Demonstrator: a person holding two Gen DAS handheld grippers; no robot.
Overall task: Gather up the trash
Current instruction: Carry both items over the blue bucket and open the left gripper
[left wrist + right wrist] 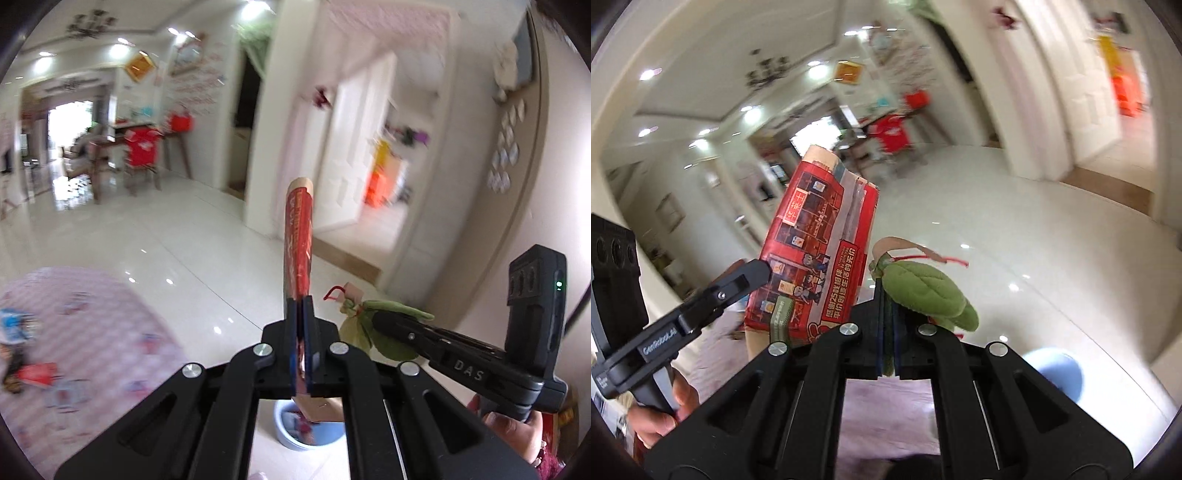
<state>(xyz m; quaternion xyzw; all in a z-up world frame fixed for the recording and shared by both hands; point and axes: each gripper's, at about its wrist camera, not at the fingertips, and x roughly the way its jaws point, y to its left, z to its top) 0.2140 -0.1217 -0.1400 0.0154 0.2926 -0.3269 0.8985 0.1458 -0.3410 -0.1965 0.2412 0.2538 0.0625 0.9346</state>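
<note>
Red printed cardboard carton, flattened, is clamped edge-on in the left tongs; jaws pressed tight on its lower end. In the left wrist view its long axis runs up the middle of the frame, top end pointing toward the upper centre, slightly tilted left. In the right wrist view we see the same carton broadside at left of centre, printed face toward the camera, leaning toward the upper right.

Right tongs are closed on a green fabric leaf-shaped item with a red string and a beige paper tag. Its bulk lies to the right of the jaws, string trailing toward the right of the frame. From the left wrist view it sits at lower right, just beside the carton, apart from it.

A light blue round plastic bin shows at the bottom centre of the left wrist view, directly under the left tongs, with some scraps already inside. A pink patterned floor mat at lower left carries more small litter, too blurred to name.

We judge the step as carry-to-bin, both pieces held above the white tiled floor. Next move: lower each over the bin mouth, carton end-first, then part the jaws.
</note>
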